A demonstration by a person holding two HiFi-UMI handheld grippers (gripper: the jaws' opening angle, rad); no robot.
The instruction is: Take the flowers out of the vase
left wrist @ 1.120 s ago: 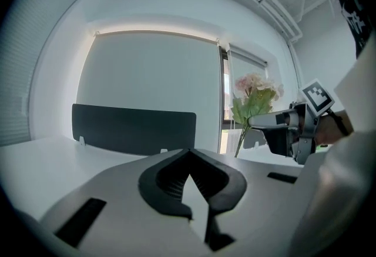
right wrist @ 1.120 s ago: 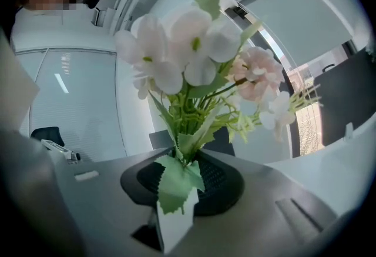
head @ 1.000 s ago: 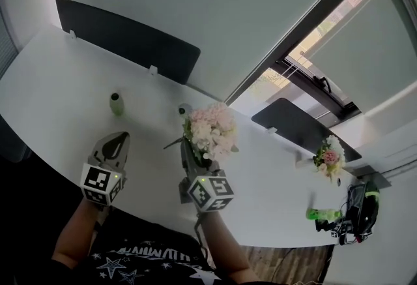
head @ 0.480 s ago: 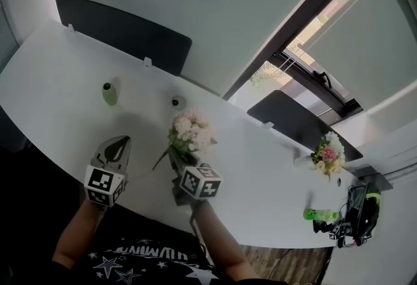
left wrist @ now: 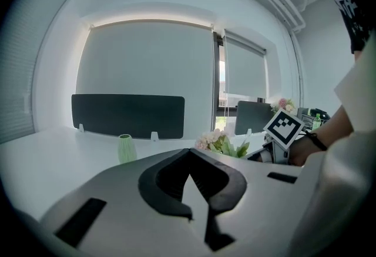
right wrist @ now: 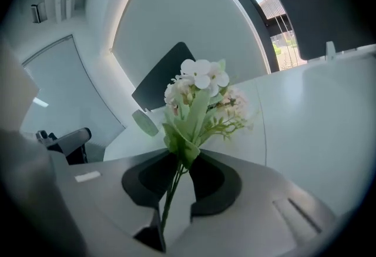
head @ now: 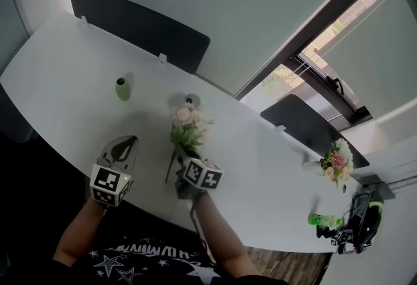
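Note:
A small bouquet of pale pink and white flowers with green leaves is out of the vases and tilts low over the white table. My right gripper is shut on its stems. Its jaws have just been closing, with the thin green stems pinched between them and the blooms beyond the tips. A small pale vase stands empty just behind the bouquet. A green vase stands further left. My left gripper hovers at the near table edge, shut and empty.
Two dark desk dividers stand along the table's far edge. A second bouquet sits far right, near a green bottle and dark gear. In the left gripper view the right gripper's marker cube shows beside the flowers.
The right gripper has sunk toward the table with the bouquet, which now lies lower and more tilted. The left gripper has shifted only slightly.

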